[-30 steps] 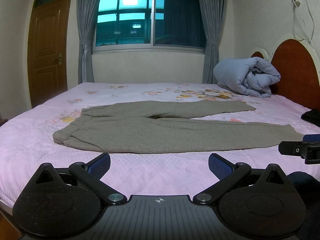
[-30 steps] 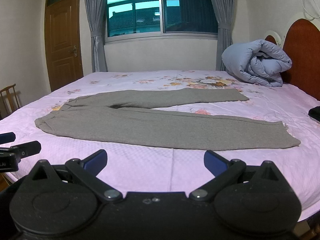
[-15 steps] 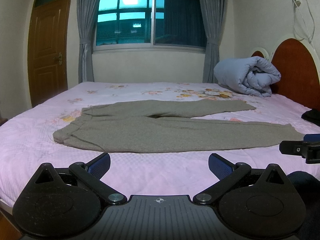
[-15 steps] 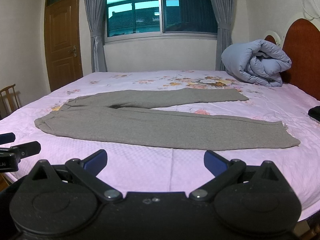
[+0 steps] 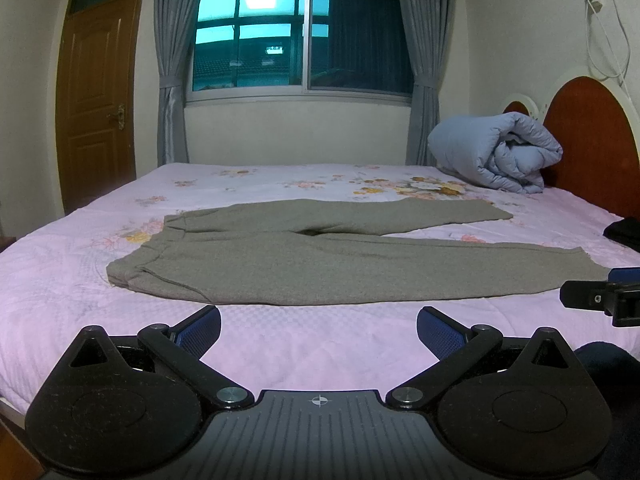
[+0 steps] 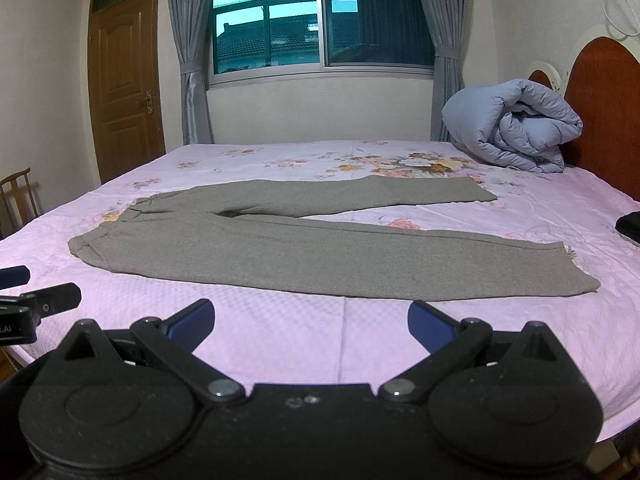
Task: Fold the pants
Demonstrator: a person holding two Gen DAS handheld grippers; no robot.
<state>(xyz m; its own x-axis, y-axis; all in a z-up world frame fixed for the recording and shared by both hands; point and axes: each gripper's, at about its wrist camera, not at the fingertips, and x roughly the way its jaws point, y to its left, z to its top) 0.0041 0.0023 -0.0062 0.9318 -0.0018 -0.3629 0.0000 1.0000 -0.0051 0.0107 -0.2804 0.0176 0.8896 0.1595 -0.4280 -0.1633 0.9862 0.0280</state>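
Nothing is folded yet. The pants (image 5: 320, 258) lie spread flat on the bed (image 5: 312, 344), waistband toward 9 o'clock and both legs running toward 3 o'clock, parted in a narrow V; the far leg looks shorter, though the fisheye lens may exaggerate that. All the folds remain: 1 leg over the other, then the length doubled.

The left tongs (image 5: 318, 330) are spread wide and hold nothing, above bare sheet at 6 o'clock of the pants, near the hem edge of the near leg but not touching it. The right tongs (image 6: 311, 322) are likewise wide apart and empty, just short of the near leg's edge, which lies at 12 o'clock from them. In the left view the right tongs show at 3 o'clock, close to the near leg's cuff.
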